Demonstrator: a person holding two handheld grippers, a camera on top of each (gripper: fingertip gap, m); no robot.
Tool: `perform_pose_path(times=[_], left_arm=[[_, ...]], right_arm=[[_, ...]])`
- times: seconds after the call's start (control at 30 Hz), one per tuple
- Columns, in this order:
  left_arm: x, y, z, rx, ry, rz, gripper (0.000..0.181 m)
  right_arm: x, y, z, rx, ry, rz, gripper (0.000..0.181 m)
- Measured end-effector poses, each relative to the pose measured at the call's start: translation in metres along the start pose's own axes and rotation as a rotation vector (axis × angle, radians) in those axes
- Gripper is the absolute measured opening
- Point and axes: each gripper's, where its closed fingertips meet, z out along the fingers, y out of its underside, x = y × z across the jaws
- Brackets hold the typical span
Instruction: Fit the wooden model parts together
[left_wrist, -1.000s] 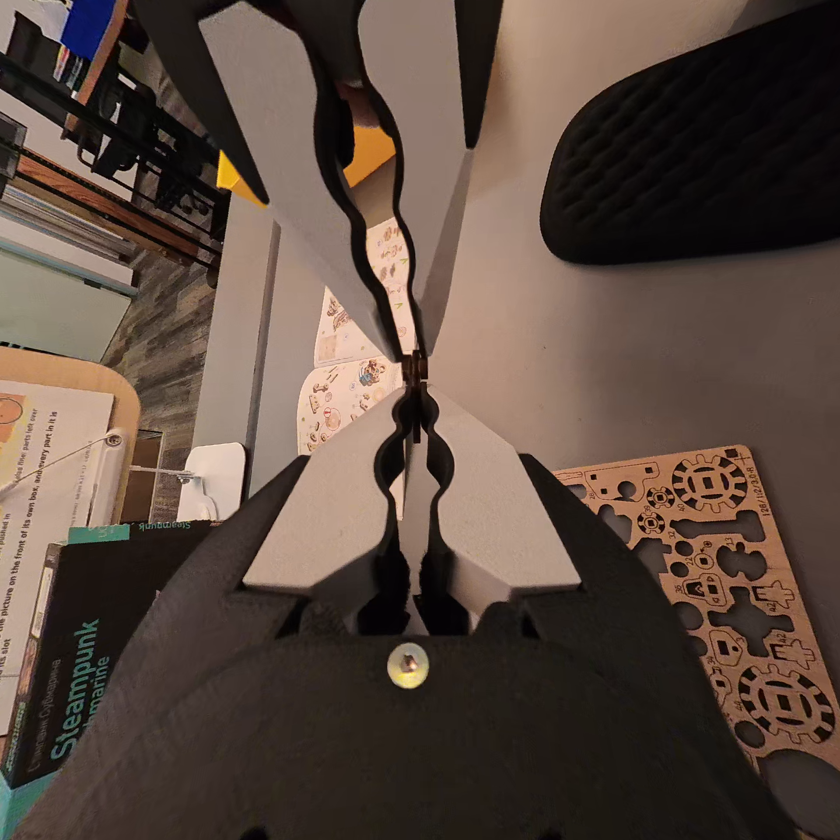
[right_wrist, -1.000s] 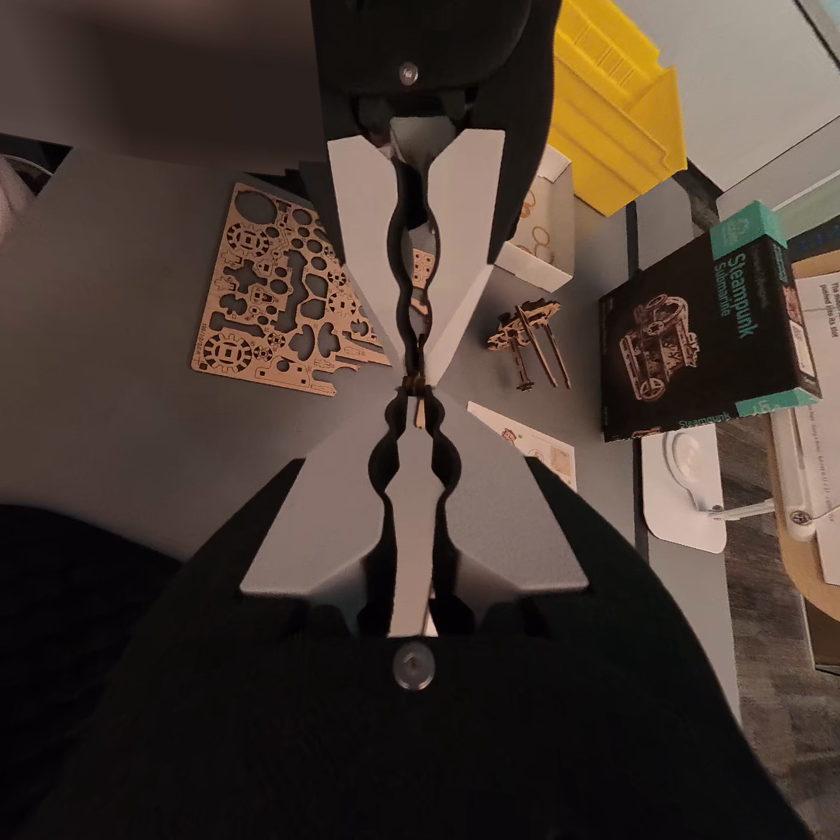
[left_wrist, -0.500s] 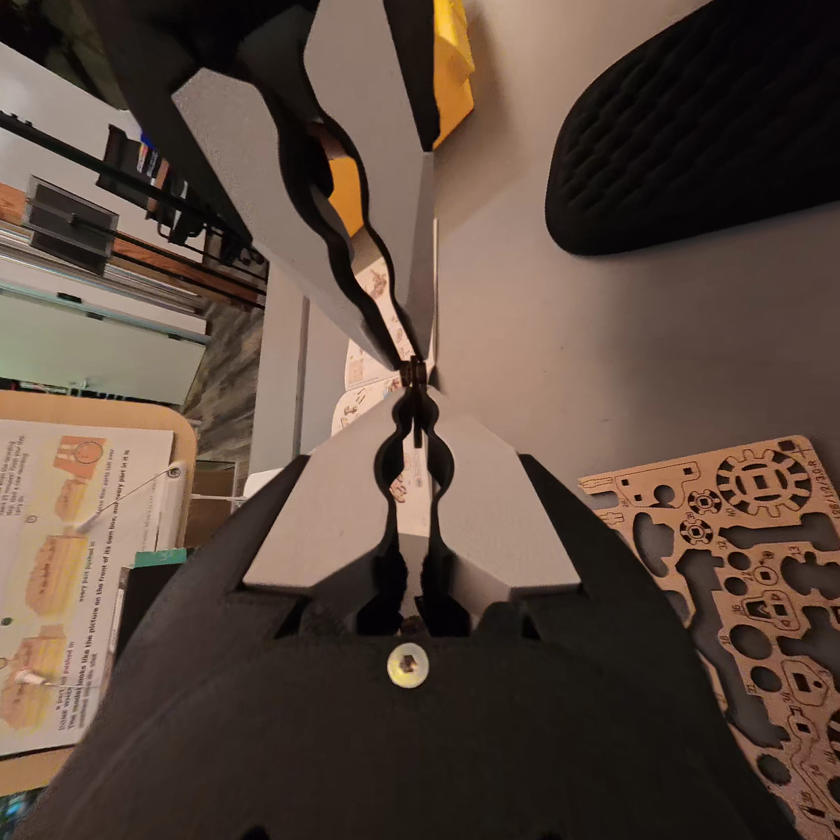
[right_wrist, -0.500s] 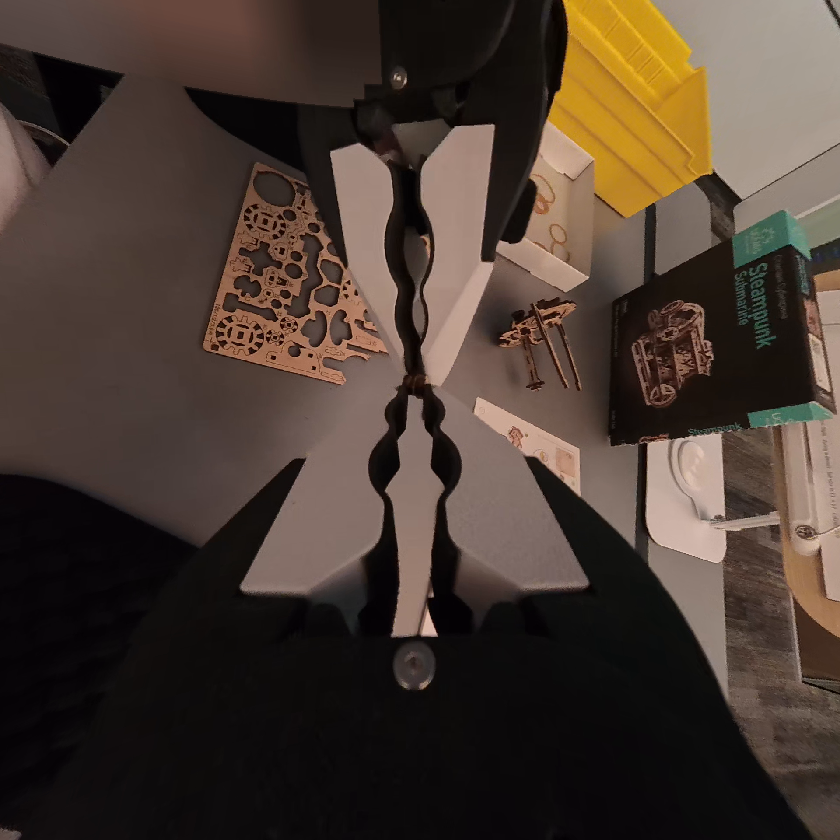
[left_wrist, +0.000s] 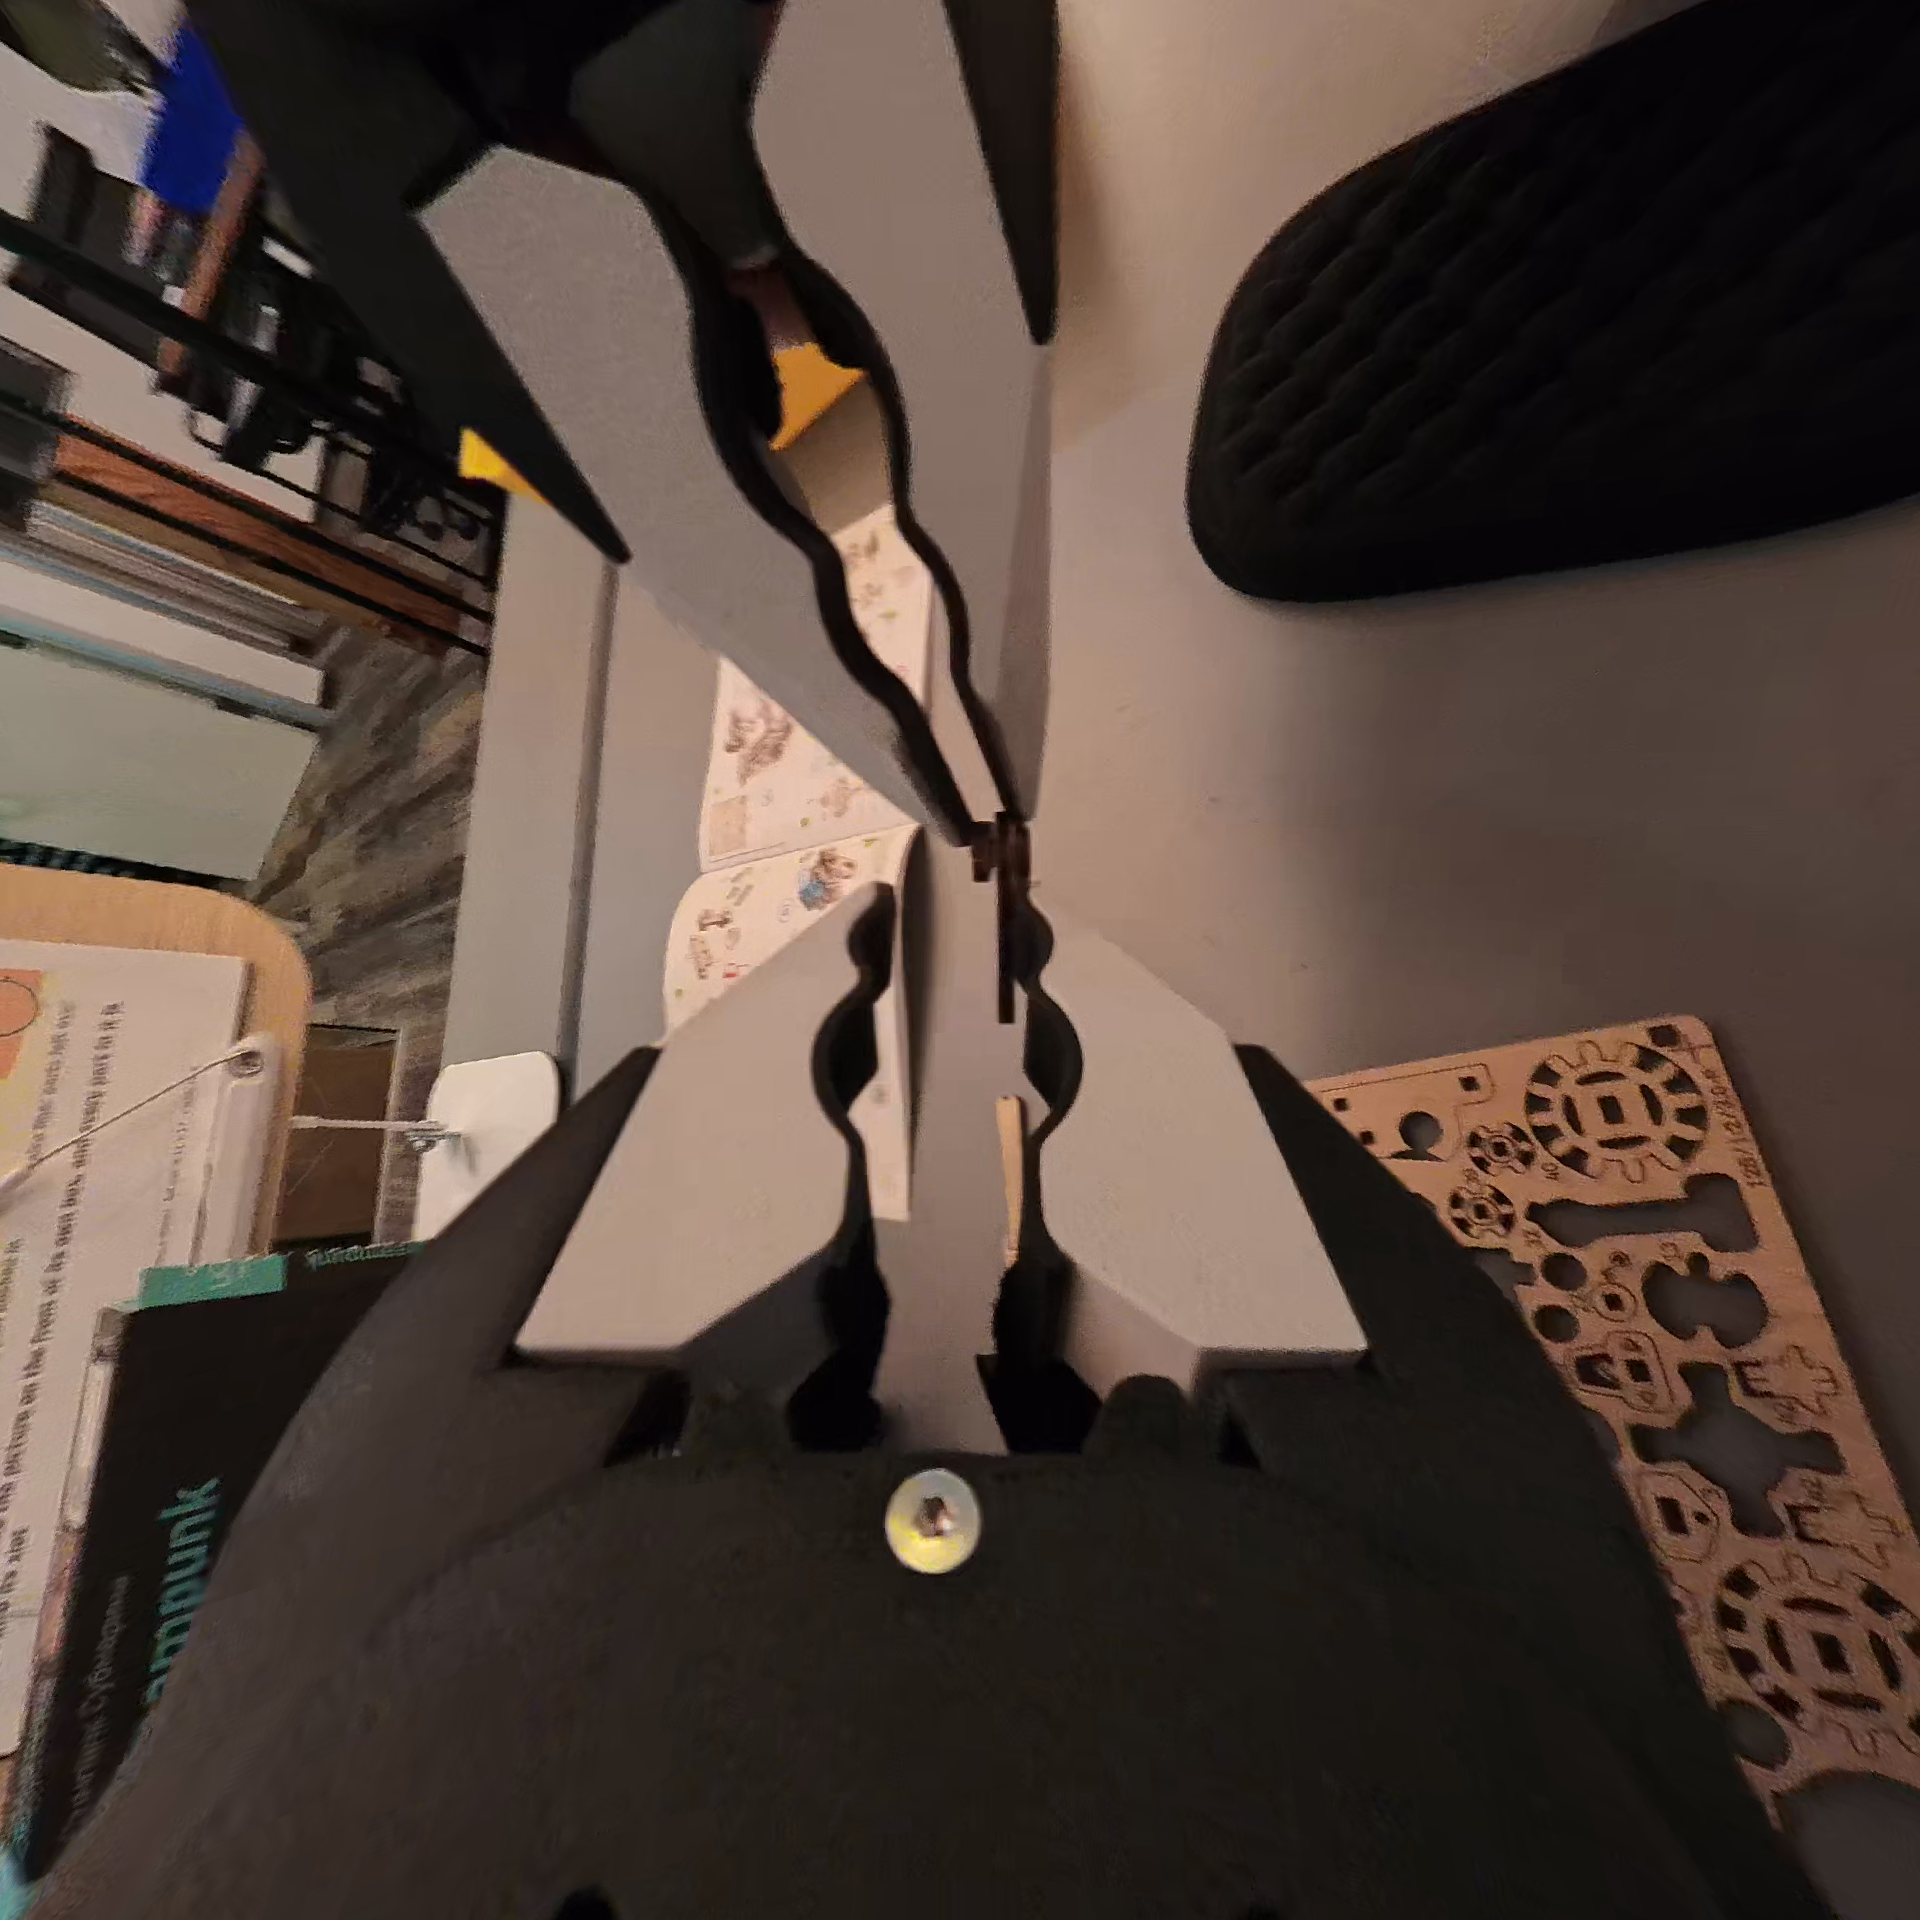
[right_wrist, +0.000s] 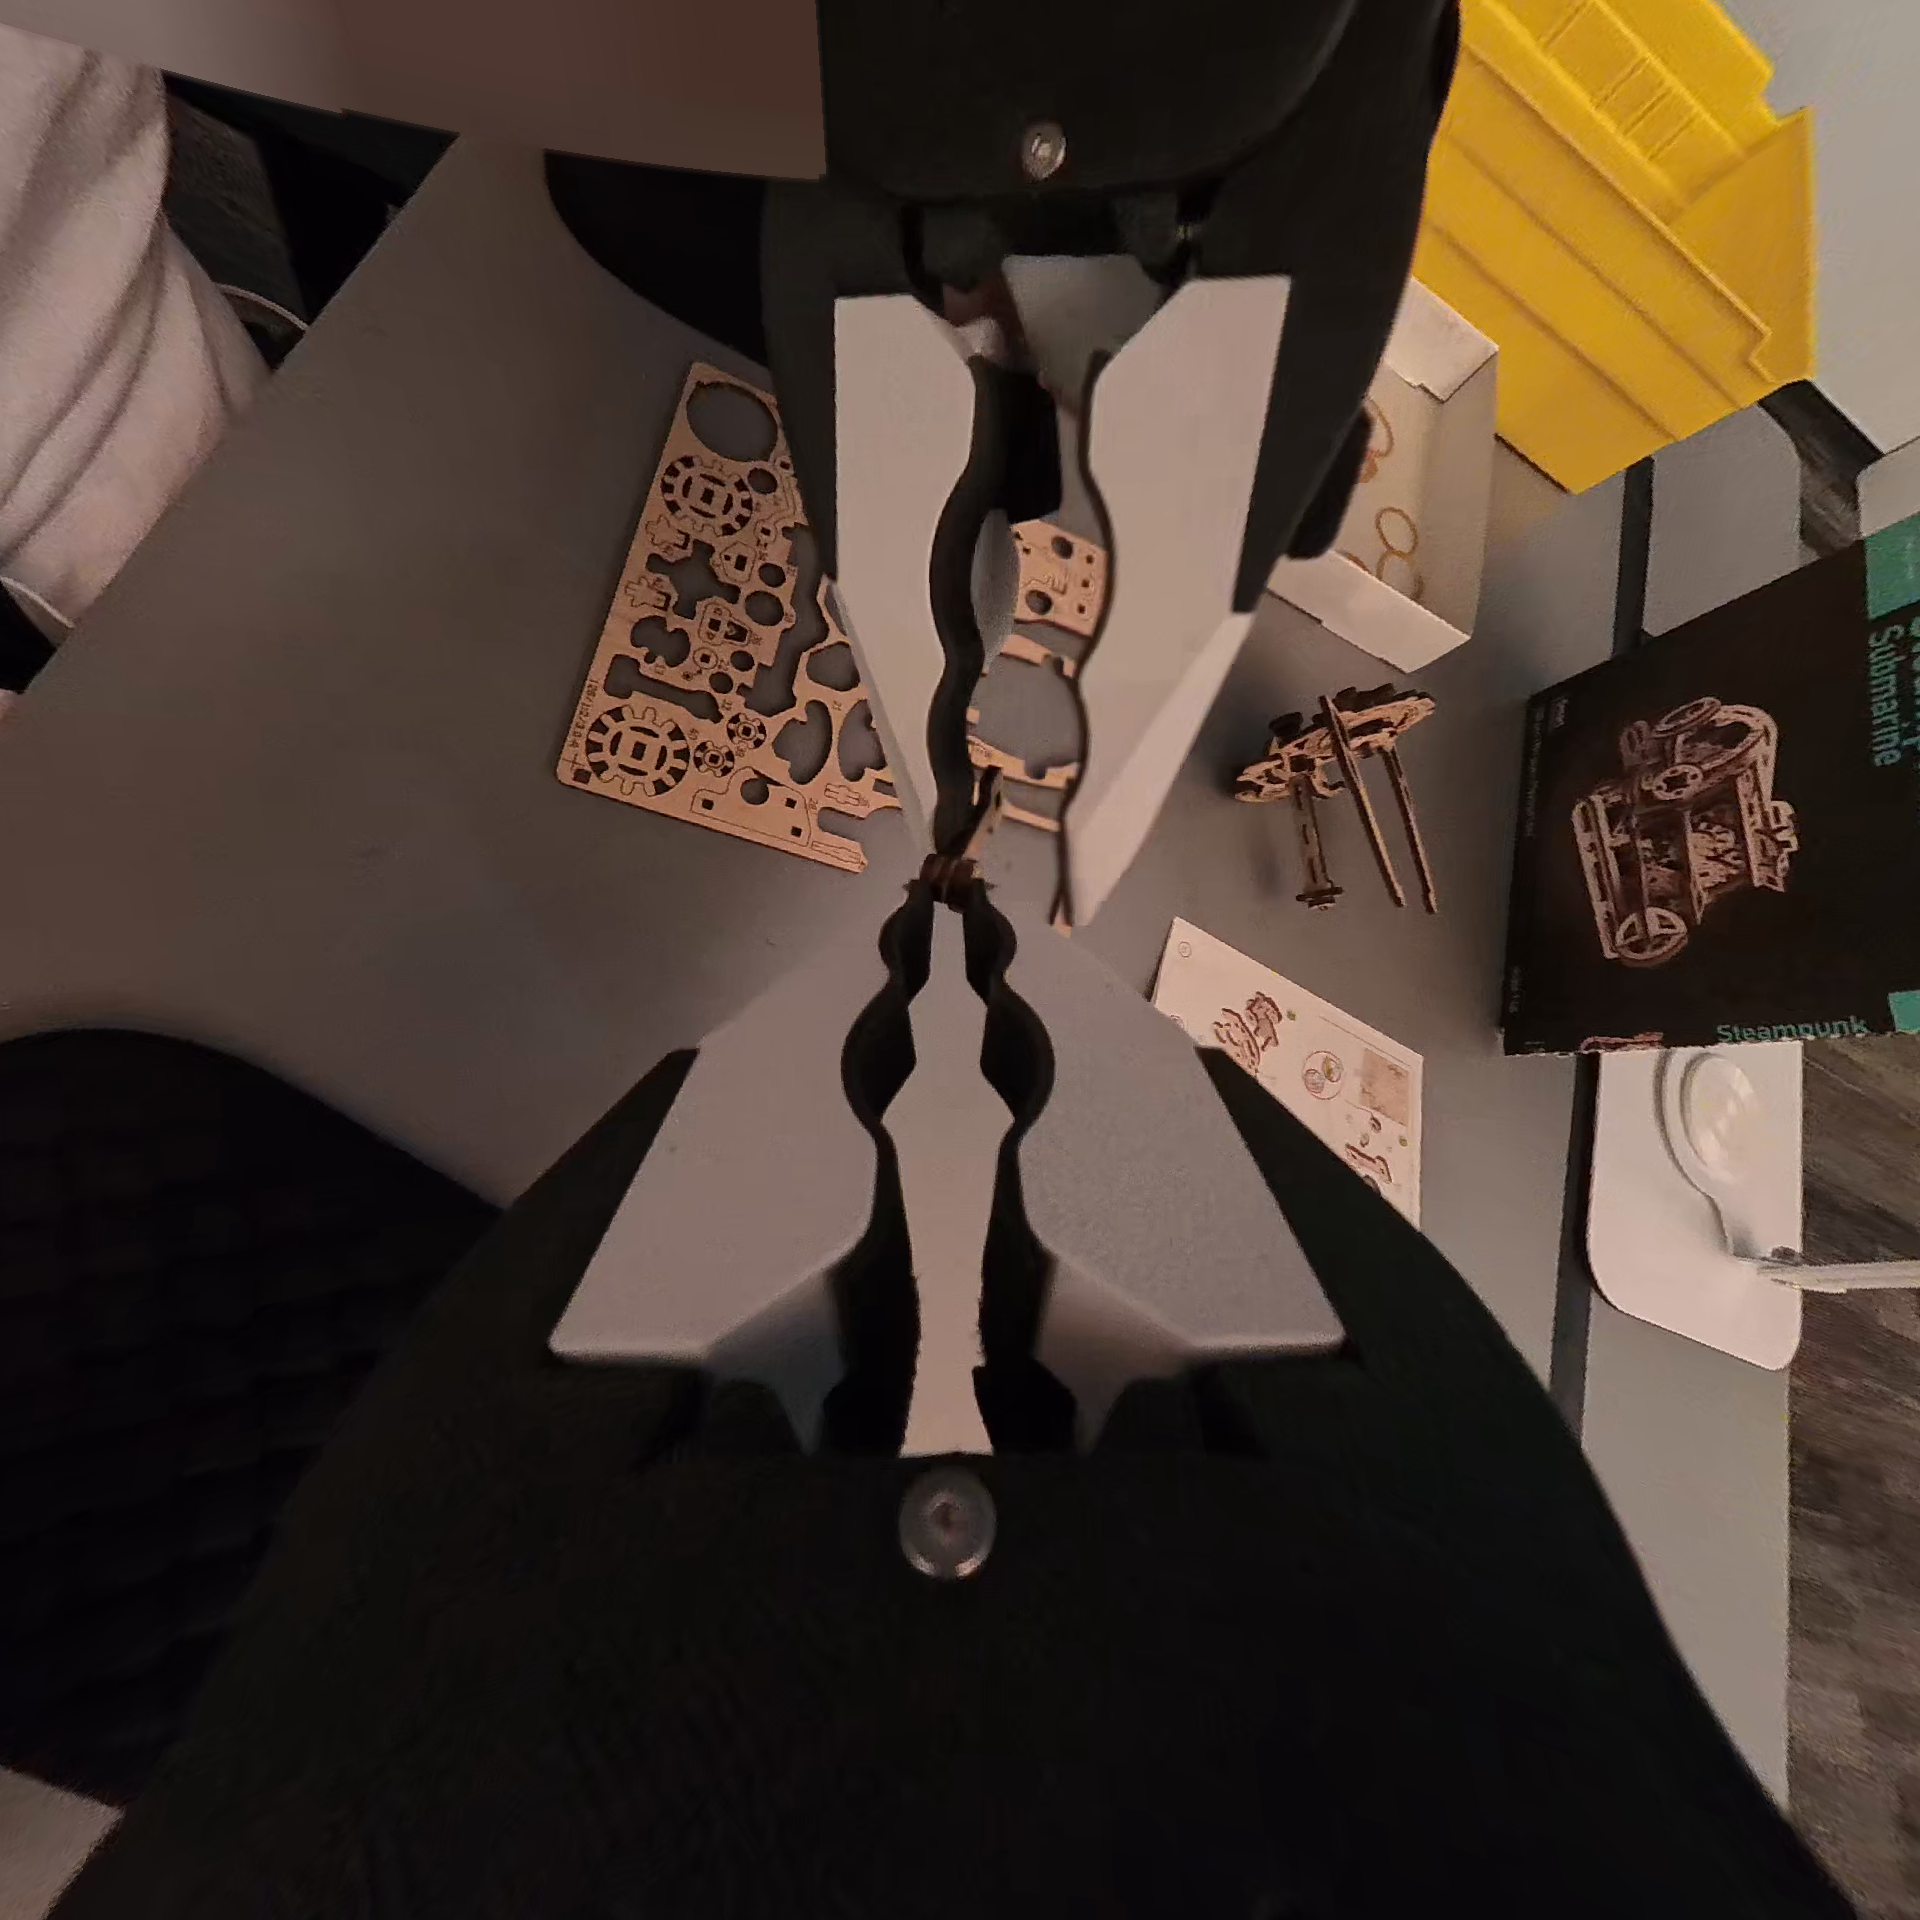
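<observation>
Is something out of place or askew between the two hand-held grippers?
Yes. The left hand-held gripper is open, so the thin wooden part leans against only one jaw, unclamped. Only the right hand-held gripper, shut on the part's end, holds it; it may slip.

A small dark wooden part (left_wrist: 1000, 854) sat edge-on at the tips of the far fingers, a thin flat strip hanging from it against the inner face of the near right finger (left_wrist: 1049, 997); seen from the other side, the same small piece (right_wrist: 948, 871) was pinched at the tips of the near fingers, with a thin sliver angling up from it between the far fingers; a part-built wooden assembly (right_wrist: 1340, 790) lay on the worktop to the right of the fingers; a punched-out wooden sheet (right_wrist: 717, 644) lay flat beyond them to the left.
</observation>
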Motion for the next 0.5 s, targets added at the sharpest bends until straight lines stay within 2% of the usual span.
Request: perform_pose_path(times=[0.03, 0.1, 0.2, 0.33, 0.5], left_arm=[[-0.002, 0.000, -0.001, 0.001, -0.015, 0.014, 0.022], [0.002, -0.001, -0.002, 0.002, -0.005, 0.057, 0.004], [-0.001, -0.001, -0.001, 0.004, -0.044, 0.087, 0.003], [-0.008, 0.009, 0.001, -0.048, -0.049, 0.015, 0.000], [-0.008, 0.008, 0.001, -0.044, -0.046, -0.001, 0.000]], right_arm=[[0.001, -0.001, 0.000, 0.005, 0.004, 0.004, 0.005], [0.004, -0.002, -0.002, 0.015, 0.021, 0.000, 0.005], [0.007, -0.001, -0.003, 0.016, 0.036, 0.004, 0.005], [0.018, 0.003, 0.002, -0.005, 0.095, 0.035, 0.006], [0.018, 0.003, 0.000, -0.065, 0.120, 0.000, 0.006]])
